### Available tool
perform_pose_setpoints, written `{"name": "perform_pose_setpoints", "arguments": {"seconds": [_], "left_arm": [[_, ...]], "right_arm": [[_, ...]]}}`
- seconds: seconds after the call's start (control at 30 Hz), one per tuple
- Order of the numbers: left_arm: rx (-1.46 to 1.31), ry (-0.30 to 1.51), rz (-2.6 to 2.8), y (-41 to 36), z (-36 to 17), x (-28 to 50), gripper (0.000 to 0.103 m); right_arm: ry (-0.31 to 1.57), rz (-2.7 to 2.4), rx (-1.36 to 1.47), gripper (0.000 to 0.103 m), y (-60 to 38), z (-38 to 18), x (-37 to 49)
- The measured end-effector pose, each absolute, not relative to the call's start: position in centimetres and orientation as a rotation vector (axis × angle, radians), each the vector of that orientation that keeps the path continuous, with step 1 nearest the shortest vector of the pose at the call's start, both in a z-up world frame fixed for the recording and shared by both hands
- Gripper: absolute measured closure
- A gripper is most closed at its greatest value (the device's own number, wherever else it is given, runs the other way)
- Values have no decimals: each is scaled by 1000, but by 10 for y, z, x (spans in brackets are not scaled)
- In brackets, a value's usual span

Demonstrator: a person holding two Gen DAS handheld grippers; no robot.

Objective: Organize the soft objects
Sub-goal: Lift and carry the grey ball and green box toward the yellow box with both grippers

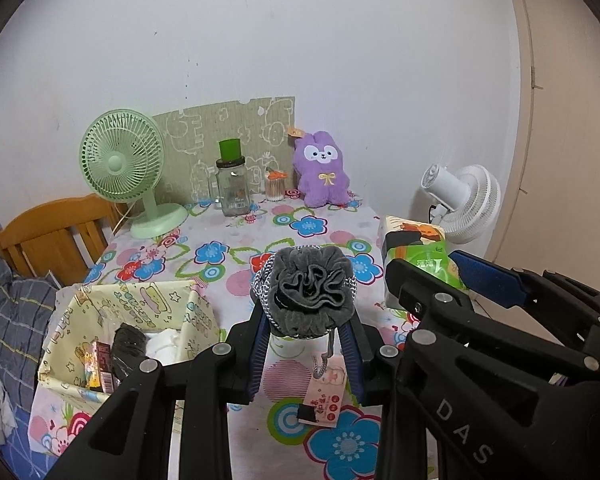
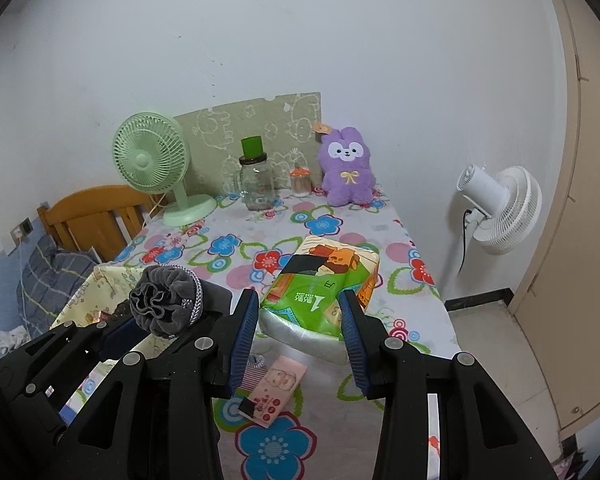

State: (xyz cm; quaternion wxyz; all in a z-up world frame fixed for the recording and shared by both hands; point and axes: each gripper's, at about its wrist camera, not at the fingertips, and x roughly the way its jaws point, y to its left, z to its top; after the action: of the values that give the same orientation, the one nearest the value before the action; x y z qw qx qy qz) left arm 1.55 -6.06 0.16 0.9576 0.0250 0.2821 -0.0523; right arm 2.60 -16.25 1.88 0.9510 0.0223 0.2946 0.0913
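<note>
My left gripper is shut on a grey rolled cloth with a white braided edge, held above the flowered tablecloth. A pink label dangles from the cloth on a cord. My right gripper is shut on a green and orange tissue pack, its blue pads pressing the pack's near sides. The pack is lifted at its near end. The grey cloth shows to the left in the right wrist view. A purple plush rabbit sits at the table's back edge.
A yellow patterned box stands open at the front left, with dark and white items inside. A green fan, a glass jar and a cotton-swab pot line the back. A white fan stands off the table's right side, and a wooden headboard off its left.
</note>
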Motion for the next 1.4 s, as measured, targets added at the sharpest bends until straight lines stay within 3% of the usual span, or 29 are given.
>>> {"name": "perform_pose_setpoints", "arguments": {"seconds": [1.4], "left_arm": [[14,614,-51,65,2,52,70]], "right_arm": [[625,320,-18,58,-30,23,73]]}}
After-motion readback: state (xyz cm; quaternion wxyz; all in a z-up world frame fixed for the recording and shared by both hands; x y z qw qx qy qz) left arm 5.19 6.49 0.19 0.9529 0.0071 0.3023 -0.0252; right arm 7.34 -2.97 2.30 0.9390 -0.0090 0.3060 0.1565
